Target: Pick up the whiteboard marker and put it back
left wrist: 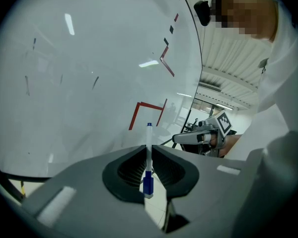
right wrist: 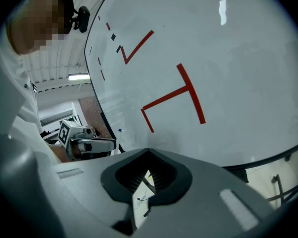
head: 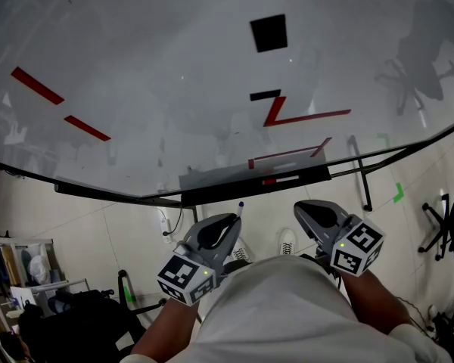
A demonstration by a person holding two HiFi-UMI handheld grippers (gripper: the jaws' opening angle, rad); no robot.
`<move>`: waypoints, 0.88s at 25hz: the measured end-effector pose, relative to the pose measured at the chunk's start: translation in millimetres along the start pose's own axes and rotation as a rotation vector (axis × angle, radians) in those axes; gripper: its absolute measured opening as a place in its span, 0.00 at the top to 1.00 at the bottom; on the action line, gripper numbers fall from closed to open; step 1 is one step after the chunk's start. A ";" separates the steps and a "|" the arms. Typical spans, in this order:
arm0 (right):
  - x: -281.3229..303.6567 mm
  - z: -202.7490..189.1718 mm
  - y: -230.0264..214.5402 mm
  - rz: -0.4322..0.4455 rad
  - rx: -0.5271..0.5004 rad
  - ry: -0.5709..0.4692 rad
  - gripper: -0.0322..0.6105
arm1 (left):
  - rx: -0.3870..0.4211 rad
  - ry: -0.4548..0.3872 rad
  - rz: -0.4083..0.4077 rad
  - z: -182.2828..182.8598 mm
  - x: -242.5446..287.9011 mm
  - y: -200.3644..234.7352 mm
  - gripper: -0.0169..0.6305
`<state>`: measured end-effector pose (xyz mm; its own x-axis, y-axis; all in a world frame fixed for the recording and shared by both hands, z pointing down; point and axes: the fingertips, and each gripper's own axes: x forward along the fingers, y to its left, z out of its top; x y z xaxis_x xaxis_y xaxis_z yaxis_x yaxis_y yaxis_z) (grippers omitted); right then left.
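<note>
Since the whiteboard [head: 174, 66] filled nearly the whole head view, with red tape lines and black squares on it, both tools were seen small below its lower edge. At the middle of this lower edge ran a dark tray [head: 310, 175], long from left to right, and it seemed to carry a small red and white thing which I could not identify.

Under the tray the person held the two tools side by side, apart from each other. The left tool [head: 233, 218] was below the left half of the tray and the right tool [head: 303, 209] below its right half, and neither touched it. In the right gripper view the jaws of the right tool stood together with nothing between them; only the floor showed through the narrow slit.

The left tool was closed on the whiteboard marker [left wrist: 148, 152]. This marker was thin and white, with a blue part low between the pads and a small blue end at the far tip. Its long axis ran along the jaws and pointed forward to the board, so it stood about crosswise to the long direction of the tray.

I judge that the marker was already picked up and the putting back remained. The tray lay just ahead of the marker's far tip. The left tool would probably need to turn the marker until it lies along the tray before it opens.
</note>
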<state>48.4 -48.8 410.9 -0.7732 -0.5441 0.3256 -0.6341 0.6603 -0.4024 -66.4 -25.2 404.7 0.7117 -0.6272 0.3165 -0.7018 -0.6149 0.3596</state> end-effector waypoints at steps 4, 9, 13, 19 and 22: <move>-0.2 0.6 -0.2 -0.001 -0.002 0.000 0.95 | 0.004 -0.003 0.004 1.3 1.1 2.5 0.89; 0.2 0.3 -0.1 0.001 -0.006 0.005 0.95 | 0.133 0.063 0.079 -10.6 6.7 20.2 0.89; -0.1 0.0 -0.2 0.000 -0.009 0.009 0.95 | 0.346 0.155 0.145 -22.7 14.7 32.2 0.89; -1.4 0.9 -1.7 -0.008 -0.010 0.008 0.95 | 0.493 0.228 0.159 -31.3 21.3 34.1 0.89; -2.7 1.3 -2.9 -0.012 -0.007 0.006 0.95 | 0.586 0.271 0.171 -36.3 24.4 36.3 0.89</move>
<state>52.3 -50.0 410.1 -0.7653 -0.5491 0.3358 -0.6436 0.6574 -0.3919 -73.5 -45.4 457.4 0.5179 -0.6434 0.5637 -0.6516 -0.7237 -0.2274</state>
